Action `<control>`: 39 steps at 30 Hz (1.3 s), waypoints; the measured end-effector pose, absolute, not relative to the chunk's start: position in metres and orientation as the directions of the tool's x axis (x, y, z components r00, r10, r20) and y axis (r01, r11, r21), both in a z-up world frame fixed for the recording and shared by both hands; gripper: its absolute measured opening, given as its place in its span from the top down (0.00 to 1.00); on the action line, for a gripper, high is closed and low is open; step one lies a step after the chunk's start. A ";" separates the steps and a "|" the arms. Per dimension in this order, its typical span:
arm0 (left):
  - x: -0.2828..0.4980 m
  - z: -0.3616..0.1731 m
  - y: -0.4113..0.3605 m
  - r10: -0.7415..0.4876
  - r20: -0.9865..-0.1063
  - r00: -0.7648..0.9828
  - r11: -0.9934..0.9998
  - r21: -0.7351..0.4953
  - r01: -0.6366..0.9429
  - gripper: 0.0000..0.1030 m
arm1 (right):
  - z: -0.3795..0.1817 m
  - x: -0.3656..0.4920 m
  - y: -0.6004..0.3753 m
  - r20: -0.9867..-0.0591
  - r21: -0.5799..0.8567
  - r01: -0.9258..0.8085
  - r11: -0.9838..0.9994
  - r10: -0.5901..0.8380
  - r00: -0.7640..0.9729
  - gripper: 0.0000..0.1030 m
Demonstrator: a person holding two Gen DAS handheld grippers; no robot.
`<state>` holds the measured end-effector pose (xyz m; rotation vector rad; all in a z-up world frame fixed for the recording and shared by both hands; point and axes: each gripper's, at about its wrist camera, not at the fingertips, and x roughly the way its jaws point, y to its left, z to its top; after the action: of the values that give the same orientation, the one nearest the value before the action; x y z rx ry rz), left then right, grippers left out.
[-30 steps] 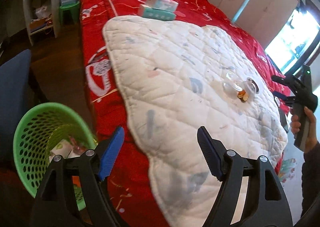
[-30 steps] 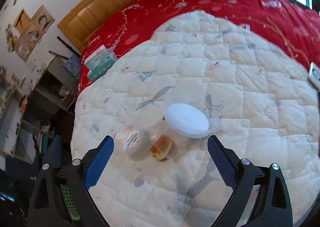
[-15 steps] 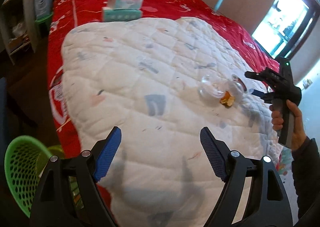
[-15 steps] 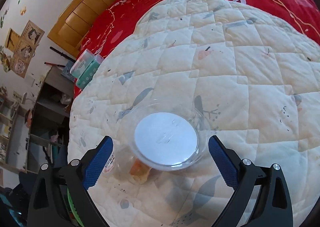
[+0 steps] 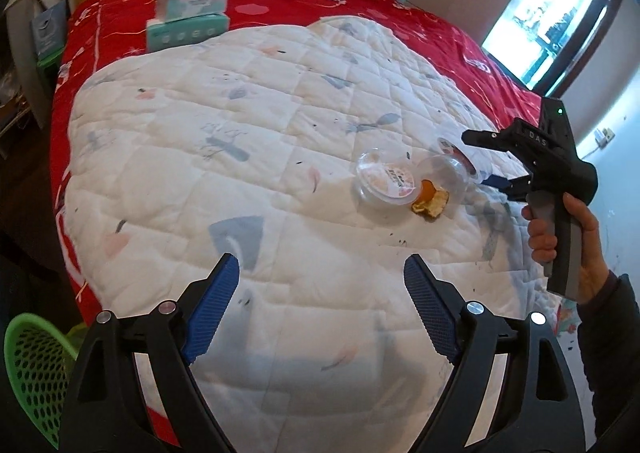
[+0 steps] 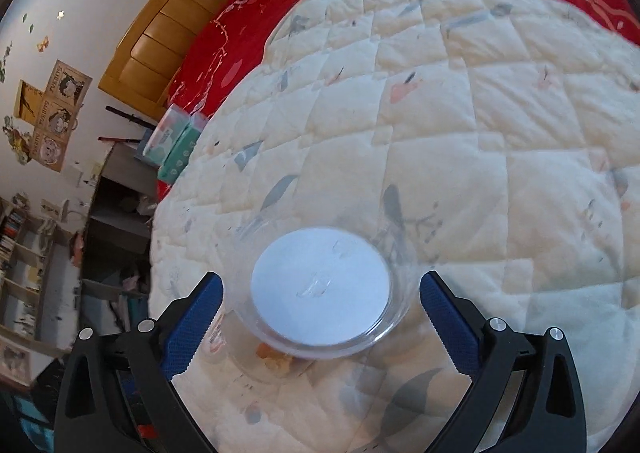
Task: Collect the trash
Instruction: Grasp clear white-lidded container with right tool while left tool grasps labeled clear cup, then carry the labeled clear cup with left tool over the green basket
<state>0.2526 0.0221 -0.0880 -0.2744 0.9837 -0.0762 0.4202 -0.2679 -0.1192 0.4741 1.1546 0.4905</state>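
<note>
My right gripper (image 6: 320, 309) is spread wide around the clear plastic cup (image 6: 320, 289) lying on the white quilt (image 6: 480, 157). Squeezing hard could crush the cup or squirt it sideways. My left gripper (image 5: 320, 309) hovers wide, empty.

green basket (image 5: 30, 357): cut off at left edge, contents unseen | orange scrap (image 6: 276, 359): mostly hidden under clear cup (image 6: 320, 289) | lid label (image 5: 386, 178): print too blurred to read
</note>
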 end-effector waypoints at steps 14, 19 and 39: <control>0.319 -0.111 -0.028 -0.246 -0.823 0.511 0.969 -0.227 0.101 0.19 | -0.102 0.410 -0.265 -0.748 0.520 -0.223 0.824 0.566 0.348 0.14; 0.337 -0.121 -0.049 -0.230 -0.829 0.509 0.973 -0.181 0.145 0.21 | -0.087 0.399 -0.270 -0.729 0.515 -0.256 0.818 0.576 0.371 0.14; 0.294 -0.097 -0.039 -0.261 -0.764 0.591 0.965 -0.205 0.161 0.43 | -0.054 0.331 -0.261 -0.711 0.460 -0.343 0.819 0.571 0.409 0.14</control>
<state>0.2939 -0.0394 -0.0966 -0.1186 0.9070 -0.2458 0.3307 -0.2612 -0.0545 0.2586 0.9941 0.5835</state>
